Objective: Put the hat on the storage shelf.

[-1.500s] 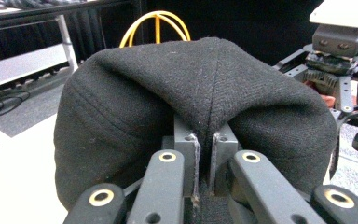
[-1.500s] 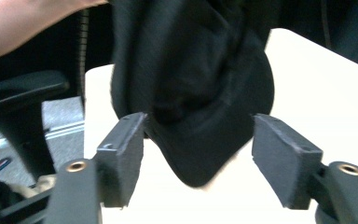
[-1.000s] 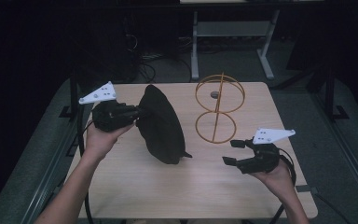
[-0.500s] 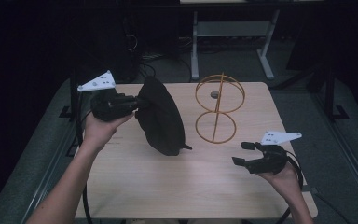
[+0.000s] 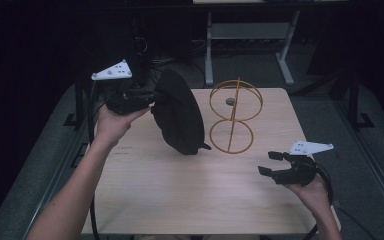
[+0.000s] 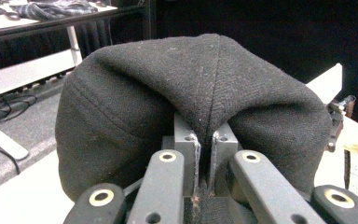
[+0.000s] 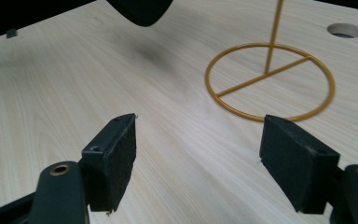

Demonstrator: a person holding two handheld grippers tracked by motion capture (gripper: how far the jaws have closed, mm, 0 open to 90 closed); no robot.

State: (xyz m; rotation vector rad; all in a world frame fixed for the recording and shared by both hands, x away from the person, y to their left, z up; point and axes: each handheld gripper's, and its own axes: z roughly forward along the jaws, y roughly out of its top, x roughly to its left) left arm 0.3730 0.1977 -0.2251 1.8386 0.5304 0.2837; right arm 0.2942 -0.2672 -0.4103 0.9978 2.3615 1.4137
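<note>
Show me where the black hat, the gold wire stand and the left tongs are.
black hat (image 5: 179, 117), high view, middle of its dark cloth.
gold wire stand (image 5: 231, 149), high view, lower ring's front rim.
left tongs (image 6: 204, 140), left gripper view, between the tips pinching the hat.

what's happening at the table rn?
A person works two handheld tongs over a wooden table. The left tongs are shut on a fold of a black hat, holding it up off the table beside a gold wire stand. The right tongs hang open and empty above the table's right side, jaws pointed toward the stand's base ring. The hat is not on the stand yet.
</note>
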